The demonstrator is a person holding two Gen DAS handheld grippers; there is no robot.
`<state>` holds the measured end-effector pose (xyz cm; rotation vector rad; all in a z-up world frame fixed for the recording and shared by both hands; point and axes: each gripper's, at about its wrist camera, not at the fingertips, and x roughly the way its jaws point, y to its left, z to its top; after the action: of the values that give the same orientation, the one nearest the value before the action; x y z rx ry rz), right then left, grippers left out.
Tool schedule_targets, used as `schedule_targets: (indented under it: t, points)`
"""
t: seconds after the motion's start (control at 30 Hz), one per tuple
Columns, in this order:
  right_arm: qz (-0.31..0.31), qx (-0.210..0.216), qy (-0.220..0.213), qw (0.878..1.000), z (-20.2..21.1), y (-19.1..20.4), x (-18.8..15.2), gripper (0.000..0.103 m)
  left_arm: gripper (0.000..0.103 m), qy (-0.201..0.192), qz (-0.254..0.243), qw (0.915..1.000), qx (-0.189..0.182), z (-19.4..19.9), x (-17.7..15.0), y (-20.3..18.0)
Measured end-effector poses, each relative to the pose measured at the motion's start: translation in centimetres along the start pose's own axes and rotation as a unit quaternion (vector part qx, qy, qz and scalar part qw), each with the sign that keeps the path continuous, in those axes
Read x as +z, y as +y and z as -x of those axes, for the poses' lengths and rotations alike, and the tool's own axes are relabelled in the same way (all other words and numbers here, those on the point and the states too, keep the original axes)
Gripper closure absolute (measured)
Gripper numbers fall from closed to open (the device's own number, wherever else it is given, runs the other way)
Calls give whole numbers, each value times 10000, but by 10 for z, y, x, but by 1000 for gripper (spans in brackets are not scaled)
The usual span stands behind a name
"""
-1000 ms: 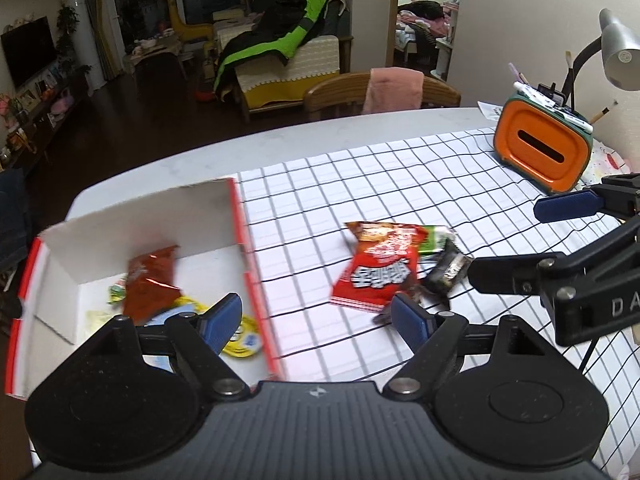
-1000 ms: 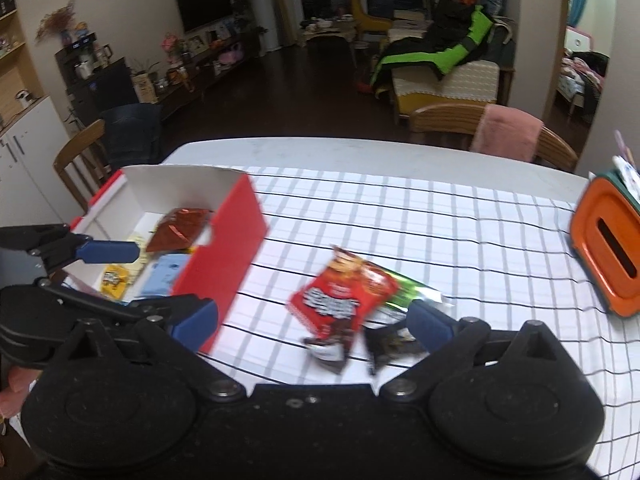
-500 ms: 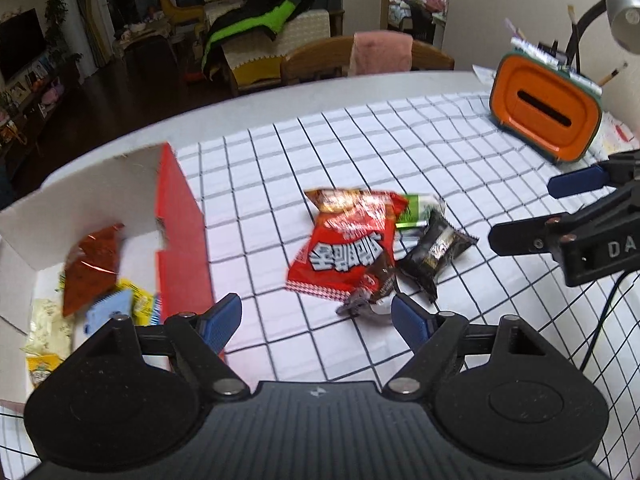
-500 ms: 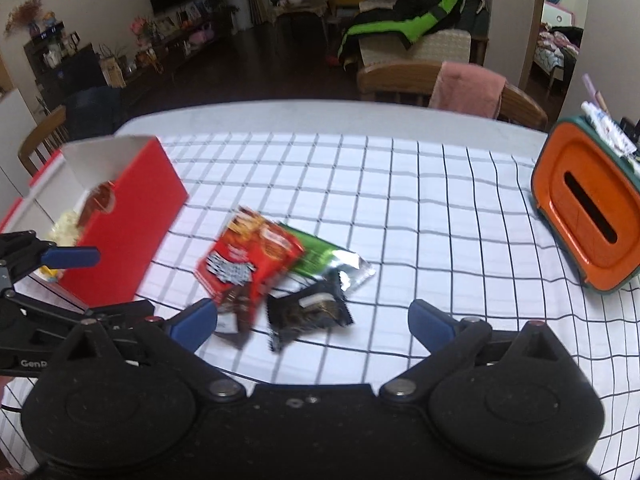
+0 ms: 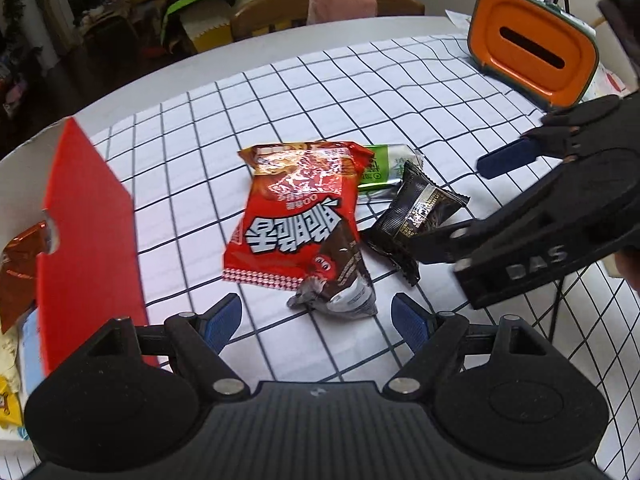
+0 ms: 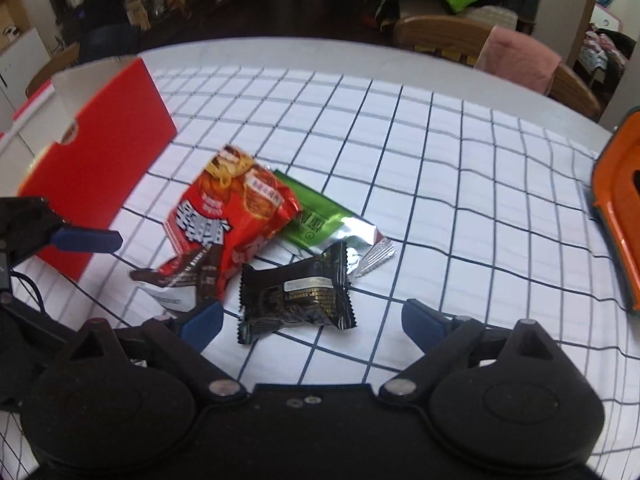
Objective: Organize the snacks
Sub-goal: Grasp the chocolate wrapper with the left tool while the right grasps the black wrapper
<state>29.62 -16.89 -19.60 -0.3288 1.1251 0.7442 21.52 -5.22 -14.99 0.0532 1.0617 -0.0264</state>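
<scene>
On the checked cloth lies a pile of snacks: a big red bag (image 5: 296, 216) (image 6: 236, 216), a green packet (image 5: 380, 164) (image 6: 320, 224), a black packet (image 5: 420, 212) (image 6: 296, 296) and a small brown-and-silver packet (image 5: 336, 292) (image 6: 180, 280). My left gripper (image 5: 316, 318) is open, low over the brown packet, which lies just ahead between its fingers. My right gripper (image 6: 312, 320) is open with its jaws closing; the black packet lies between the pads, untouched. Left of the pile stands a red and white box (image 5: 84, 232) (image 6: 96, 160) holding several snacks.
An orange tissue holder (image 5: 532, 52) (image 6: 616, 208) stands at the table's right. A wooden chair with a pink towel (image 5: 342, 0) is behind the far edge. One blue finger (image 6: 88, 239) of the left gripper reaches in beside the box.
Both grippers have come down and closer to the snack pile, which now looks much larger. The right gripper's fingers stand slightly narrower than before.
</scene>
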Motion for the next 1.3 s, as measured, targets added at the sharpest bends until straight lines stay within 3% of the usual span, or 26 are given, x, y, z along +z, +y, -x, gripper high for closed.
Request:
schedule_targets:
  t: [0.2,0.5,1.0,1.3]
  points:
    - [8,19,142,9999,-19,1,6,18,21,159,-51,9999,-22,-15,9,0]
    - [-28,168,226,9996,-31,4,9,30,52,358,-232,9988,-233,-28,12,1]
    - [-185,318,-24,9993,-15,10,-10,72,64,292,-275,9989,-224,-17,4,-2]
    - [-470,366,-219,9980,11,15,-30,76,64,250,-69,9993,-282,0,-11,3]
